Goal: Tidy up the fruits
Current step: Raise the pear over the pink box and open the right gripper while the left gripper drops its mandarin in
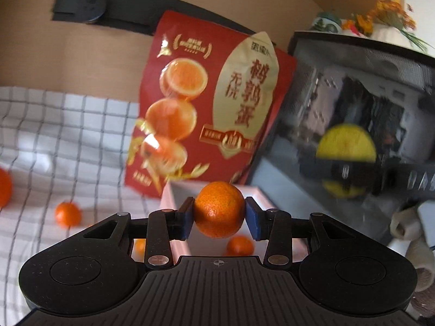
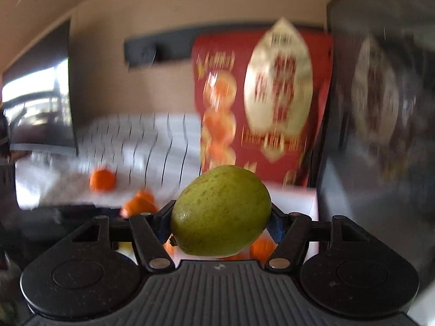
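Left wrist view. The left gripper [image 1: 219,216] has its jaws closed on a mandarin [image 1: 219,209], one blue pad pressed to each side of the fruit at 9 and 3 o'clock. The mandarin is held clear of the surface, above a white tray [image 1: 170,198] whose far rim shows at 12 o'clock from the fruit. Inside the tray, at 5 o'clock from the held fruit, lies a second mandarin [image 1: 240,245]. A checked tablecloth [image 1: 54,125] covers the table; a loose mandarin [image 1: 68,214] lies on it at 9 o'clock from the gripper, and a larger orange fruit [image 1: 4,191] is cut off by the left edge. A red snack bag [image 1: 206,103] printed with halved eggs stands upright behind the tray. At 2 o'clock a dark glossy appliance [image 1: 353,95] reflects the scene; the yellow-green fruit appears there, blurred.

Right wrist view, heavily blurred. The right gripper [image 2: 221,224] has its jaws closed on a green guava [image 2: 220,210], held on its sides and clear of the table. The tray's white rim shows at 3 o'clock; orange fruit is glimpsed under the guava. A mandarin on the cloth [image 2: 102,180] lies at 10 o'clock.
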`<state>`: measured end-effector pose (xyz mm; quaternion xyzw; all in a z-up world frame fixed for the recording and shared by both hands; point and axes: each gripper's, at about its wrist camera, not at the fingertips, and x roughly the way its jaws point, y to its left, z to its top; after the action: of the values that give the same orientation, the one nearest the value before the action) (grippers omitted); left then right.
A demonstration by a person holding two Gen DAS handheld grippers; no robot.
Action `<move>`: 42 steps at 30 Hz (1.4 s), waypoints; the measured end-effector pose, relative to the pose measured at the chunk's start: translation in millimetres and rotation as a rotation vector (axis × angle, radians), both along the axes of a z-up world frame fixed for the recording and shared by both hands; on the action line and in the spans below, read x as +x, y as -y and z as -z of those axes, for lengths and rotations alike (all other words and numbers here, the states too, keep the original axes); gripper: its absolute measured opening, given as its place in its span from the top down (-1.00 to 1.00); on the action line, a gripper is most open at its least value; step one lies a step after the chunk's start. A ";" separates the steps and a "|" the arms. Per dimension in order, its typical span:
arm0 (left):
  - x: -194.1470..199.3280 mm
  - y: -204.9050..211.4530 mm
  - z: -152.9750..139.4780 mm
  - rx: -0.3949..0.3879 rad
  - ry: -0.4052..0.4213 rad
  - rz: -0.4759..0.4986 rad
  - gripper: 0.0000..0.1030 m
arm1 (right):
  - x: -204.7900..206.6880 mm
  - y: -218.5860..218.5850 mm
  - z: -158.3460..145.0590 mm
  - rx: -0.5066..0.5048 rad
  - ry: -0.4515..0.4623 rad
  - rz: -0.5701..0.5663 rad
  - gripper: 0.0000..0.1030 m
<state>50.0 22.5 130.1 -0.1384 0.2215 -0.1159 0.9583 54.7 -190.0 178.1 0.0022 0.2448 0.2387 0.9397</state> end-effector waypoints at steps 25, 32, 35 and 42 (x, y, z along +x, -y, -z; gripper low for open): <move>46.4 29.9 67.1 0.188 -0.155 0.066 0.20 | 123.1 -9.6 73.8 -0.039 -0.319 0.192 -0.30; -4.3 -41.7 62.4 0.063 -0.085 -0.096 0.26 | 140.4 -25.7 102.5 -0.080 -0.405 0.229 -0.30; -26.4 -76.2 65.1 0.025 -0.053 -0.179 0.26 | 145.5 -34.7 115.6 -0.089 -0.442 0.232 -0.30; -48.4 -141.1 89.2 -0.073 -0.118 -0.293 0.26 | 148.7 -58.1 129.0 -0.166 -0.442 0.212 -0.31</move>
<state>1.6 163.6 40.9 -0.2103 0.2508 0.0255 0.9446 203.4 -131.9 49.1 0.0030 0.4612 0.1117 0.8802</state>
